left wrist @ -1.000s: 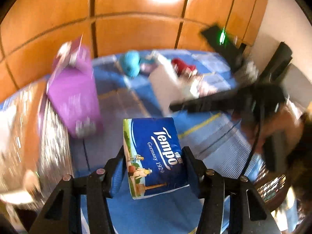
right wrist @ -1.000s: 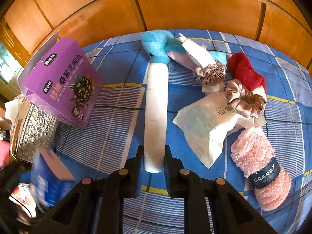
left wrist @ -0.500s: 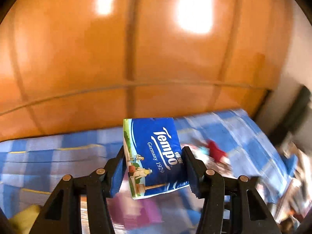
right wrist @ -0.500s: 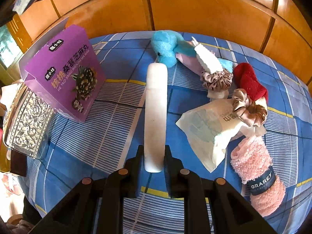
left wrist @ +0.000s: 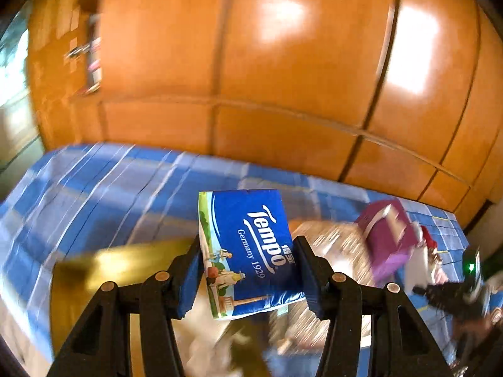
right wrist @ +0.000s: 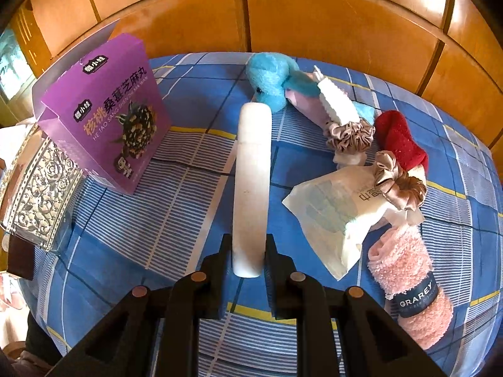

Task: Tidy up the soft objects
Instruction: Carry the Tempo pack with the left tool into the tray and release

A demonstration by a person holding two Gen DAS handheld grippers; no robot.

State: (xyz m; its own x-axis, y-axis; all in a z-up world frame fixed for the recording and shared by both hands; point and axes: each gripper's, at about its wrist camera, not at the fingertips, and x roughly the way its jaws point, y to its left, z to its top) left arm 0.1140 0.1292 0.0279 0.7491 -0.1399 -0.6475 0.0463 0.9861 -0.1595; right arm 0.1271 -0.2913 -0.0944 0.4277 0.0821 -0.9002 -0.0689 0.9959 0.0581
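Note:
My left gripper (left wrist: 246, 270) is shut on a blue Tempo tissue pack (left wrist: 248, 251), held in the air above the blurred left part of the blue checked cloth (left wrist: 103, 188). My right gripper (right wrist: 248, 251) is shut on the near end of a long white flat bar (right wrist: 253, 182) that stretches away over the cloth (right wrist: 176, 220). To its right lie a blue plush toy (right wrist: 270, 78), two beige scrunchies (right wrist: 349, 133), a red soft item (right wrist: 397, 141), a white packet (right wrist: 333, 210) and a rolled pink towel (right wrist: 408, 279) with a dark band.
A purple snack box (right wrist: 110, 116) stands open at the left beside a silver embossed tin (right wrist: 37, 188). Orange wooden panels (right wrist: 314, 22) back the surface. In the left wrist view a blurred yellow shape (left wrist: 110, 267) and the purple box (left wrist: 388, 235) sit below the pack.
The left gripper swung quickly with the tissue pack, first up toward the wooden wall, then down over the left part of the cloth. The right gripper kept hold of the white bar and barely moved.

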